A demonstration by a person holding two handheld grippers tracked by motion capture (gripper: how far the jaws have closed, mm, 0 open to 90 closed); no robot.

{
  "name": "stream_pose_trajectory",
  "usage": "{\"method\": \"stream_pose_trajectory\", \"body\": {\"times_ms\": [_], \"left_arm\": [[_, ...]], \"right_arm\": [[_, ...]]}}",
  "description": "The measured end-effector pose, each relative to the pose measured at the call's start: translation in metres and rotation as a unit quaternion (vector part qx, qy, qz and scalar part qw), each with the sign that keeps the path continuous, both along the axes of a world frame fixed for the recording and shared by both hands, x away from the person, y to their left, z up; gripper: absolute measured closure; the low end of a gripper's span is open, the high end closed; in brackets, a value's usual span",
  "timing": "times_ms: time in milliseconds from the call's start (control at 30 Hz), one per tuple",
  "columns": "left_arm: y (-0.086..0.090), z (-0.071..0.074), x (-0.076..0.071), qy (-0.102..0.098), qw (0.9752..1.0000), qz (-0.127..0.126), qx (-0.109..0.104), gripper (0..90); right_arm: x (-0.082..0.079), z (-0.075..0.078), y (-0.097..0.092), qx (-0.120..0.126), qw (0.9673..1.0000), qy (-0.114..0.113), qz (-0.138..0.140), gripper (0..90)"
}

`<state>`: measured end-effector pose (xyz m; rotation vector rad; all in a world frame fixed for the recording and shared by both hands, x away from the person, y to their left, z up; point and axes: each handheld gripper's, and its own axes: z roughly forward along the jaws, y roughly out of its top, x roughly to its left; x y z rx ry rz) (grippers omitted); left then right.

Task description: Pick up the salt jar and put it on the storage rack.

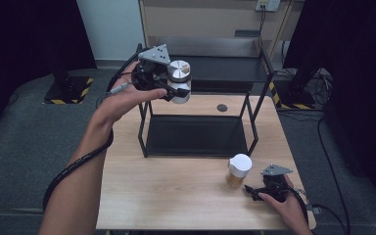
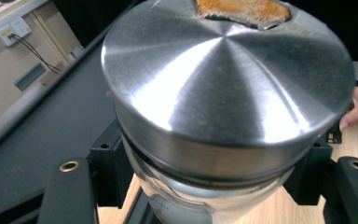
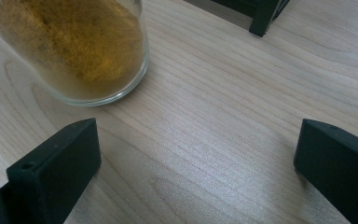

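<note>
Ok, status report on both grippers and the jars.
Left gripper shut on steel-lidded jar, held beside black rack. Right gripper open beside spice jar. Nothing in the way.

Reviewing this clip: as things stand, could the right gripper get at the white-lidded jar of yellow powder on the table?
Probably yes. The right gripper rests open on the table, and the jar stands just ahead of it and a little to one side. In the right gripper view only bare wood lies between them.

Left gripper clamped on metal-lidded jar, raised beside black shelf rack's top tier. Right gripper low on wooden table, near white-lidded spice jar.
</note>
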<state>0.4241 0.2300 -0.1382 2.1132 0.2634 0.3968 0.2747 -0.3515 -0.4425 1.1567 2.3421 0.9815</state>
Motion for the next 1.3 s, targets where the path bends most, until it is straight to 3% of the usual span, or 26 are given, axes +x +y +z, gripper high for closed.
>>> {"method": "stream_pose_trajectory", "body": {"times_ms": [333,433,533,667,1067,1300], "left_arm": [[-0.008,0.019,0.005,-0.006,0.999,0.043,-0.011,29.7],[-0.013,0.023,0.007,-0.006,0.9982,0.06,-0.006,29.7],[-0.017,0.024,0.008,-0.002,0.9963,0.085,-0.009,29.8],[-0.023,0.021,0.011,0.006,0.9918,0.126,-0.018,29.7],[-0.045,0.018,0.019,0.014,0.9791,0.2,-0.032,29.7],[-0.053,0.013,0.029,0.023,0.9772,0.209,-0.028,29.7]], "right_arm": [[0.0,0.0,0.0,0.0,1.0,0.001,0.0,1.2],[0.0,0.0,0.0,0.0,1.0,0.001,0.0,1.2],[0.0,0.0,0.0,0.0,1.0,0.001,0.001,1.2],[0.0,0.0,0.0,0.0,1.0,0.001,0.001,1.3],[0.0,0.0,0.0,0.0,1.0,0.001,0.001,1.3],[0.0,0.0,0.0,0.001,1.0,0.001,0.001,1.3]]}}
